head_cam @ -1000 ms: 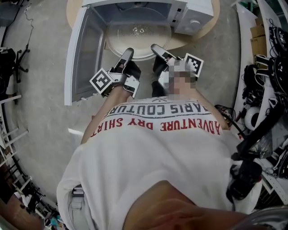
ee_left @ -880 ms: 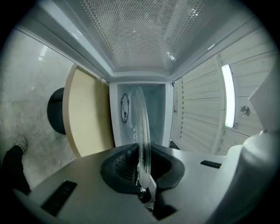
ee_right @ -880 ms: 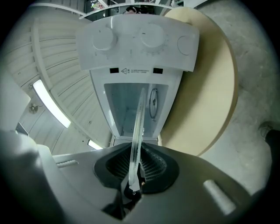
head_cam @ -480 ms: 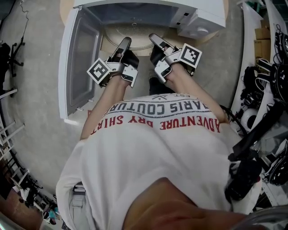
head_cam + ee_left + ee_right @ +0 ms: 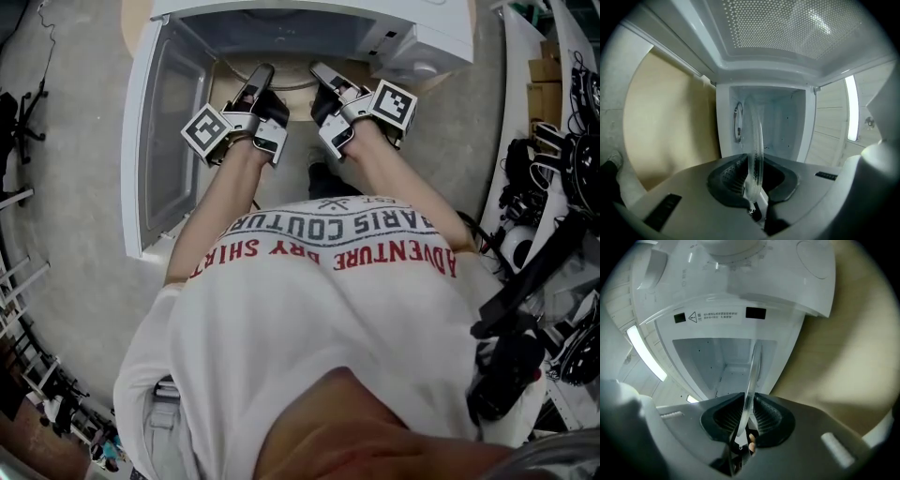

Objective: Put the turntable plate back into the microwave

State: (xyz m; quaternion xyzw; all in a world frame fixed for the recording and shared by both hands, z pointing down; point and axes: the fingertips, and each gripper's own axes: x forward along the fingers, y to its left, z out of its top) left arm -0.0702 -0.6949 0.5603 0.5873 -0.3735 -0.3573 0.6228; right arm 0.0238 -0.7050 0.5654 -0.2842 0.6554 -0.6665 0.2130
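The clear glass turntable plate [image 5: 286, 82] is held by its near rim, most of it inside the white microwave [image 5: 403, 28], whose cavity is open. My left gripper [image 5: 262, 73] is shut on the plate's left part, seen edge-on as a plate [image 5: 754, 140] between the dark pads. My right gripper [image 5: 319, 71] is shut on the right part, where the plate [image 5: 751, 380] runs thin between the ribbed pads. Both gripper views look into the microwave's white cavity [image 5: 778, 117], with its perforated wall [image 5: 787, 23].
The microwave door [image 5: 159, 122] hangs open to the left, beside my left arm. The microwave stands on a round wooden table [image 5: 136, 14]. The control panel with its dial [image 5: 420, 64] is on the right. Shelving with cables [image 5: 562, 141] lines the right side.
Both grippers have pushed forward with the plate, from in front of the microwave's opening to its mouth. The plate has gone from mostly visible to largely inside the cavity.
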